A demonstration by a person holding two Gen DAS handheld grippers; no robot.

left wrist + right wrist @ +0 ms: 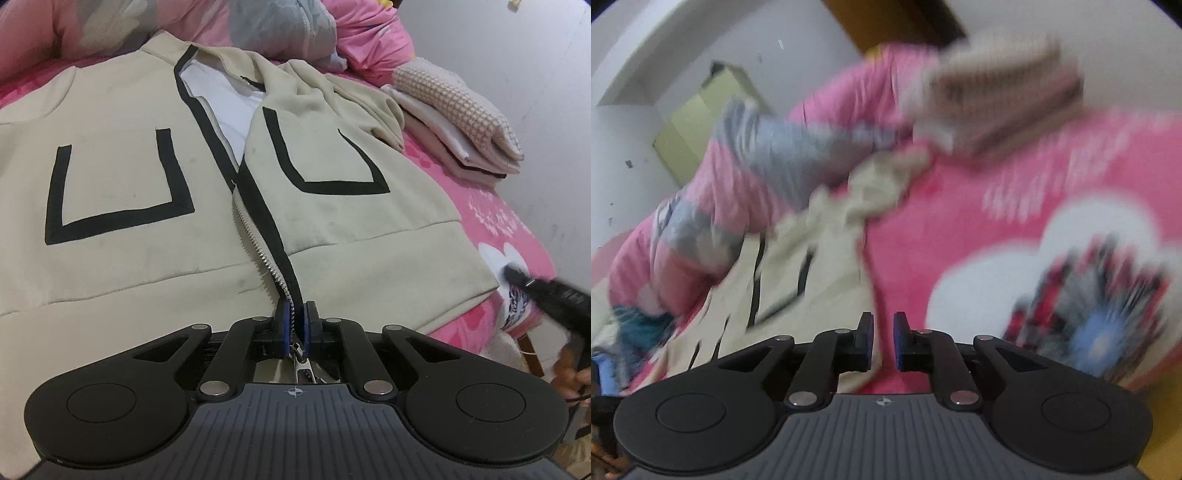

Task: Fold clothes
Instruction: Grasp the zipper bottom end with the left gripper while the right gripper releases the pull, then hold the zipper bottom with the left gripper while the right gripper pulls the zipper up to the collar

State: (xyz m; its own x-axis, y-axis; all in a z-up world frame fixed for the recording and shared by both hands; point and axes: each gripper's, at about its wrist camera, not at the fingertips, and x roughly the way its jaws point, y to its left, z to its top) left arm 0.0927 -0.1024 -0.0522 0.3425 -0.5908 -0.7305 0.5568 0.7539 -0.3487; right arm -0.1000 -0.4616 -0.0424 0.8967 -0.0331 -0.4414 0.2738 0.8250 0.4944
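While the beige zip-up jacket (pixel 147 229) lies front-up and spread across the pink bed cover (pixel 491 221), its zipper (pixel 258 240) is partly undone, showing a white lining near the collar. Black outlines mark the two pockets. At the hem, the left gripper (pixel 295 325) is clamped on the zipper edge, with the metal teeth pinched between its blue pads. A folded checked garment (pixel 461 122) sits at the far right of the bed by the wall, and a pink and grey quilt (pixel 295 33) is heaped behind the collar. Off the jacket's right edge, the right gripper (pixel 883 332) hangs over the cover, blurred, with a narrow gap between its pads and nothing in them.
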